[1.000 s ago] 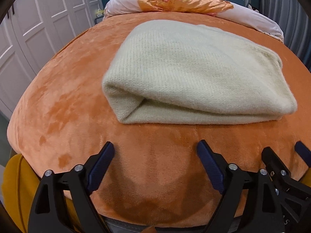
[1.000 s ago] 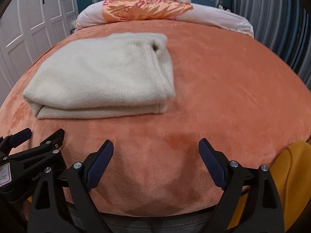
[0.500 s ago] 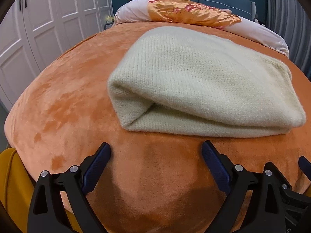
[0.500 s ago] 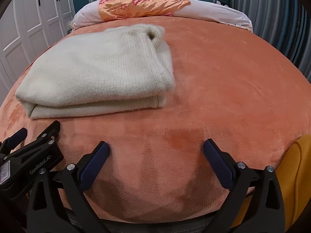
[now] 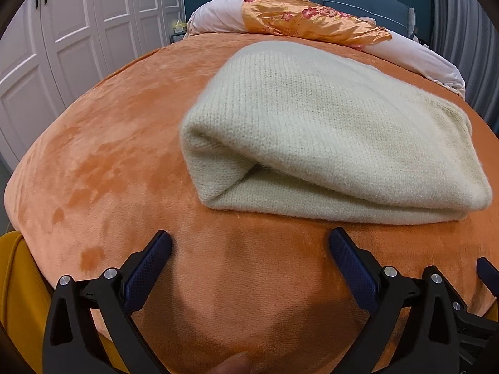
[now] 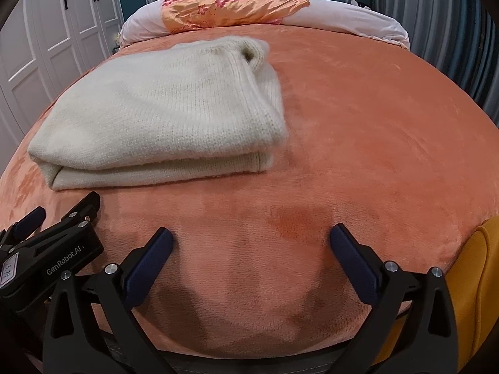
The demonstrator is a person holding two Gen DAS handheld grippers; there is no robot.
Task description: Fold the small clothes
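A folded cream sweater (image 5: pixel 336 137) is laid on the orange bed (image 5: pixel 103 162). In the left wrist view it is seen at 12 to 1 o'clock from the left gripper (image 5: pixel 249 249), just ahead of the fingertips and not touched. In the right wrist view it is placed at 10 to 11 o'clock from the right gripper (image 6: pixel 251 243), apart from it. Both grippers' jaws have just been opened further and are spread wide, with only blanket between them. The left gripper is seen at 9 o'clock beside the right.

Orange blanket (image 5: pixel 109 162); floral pillow (image 5: pixel 312 18); white wardrobe (image 5: pixel 78 31).
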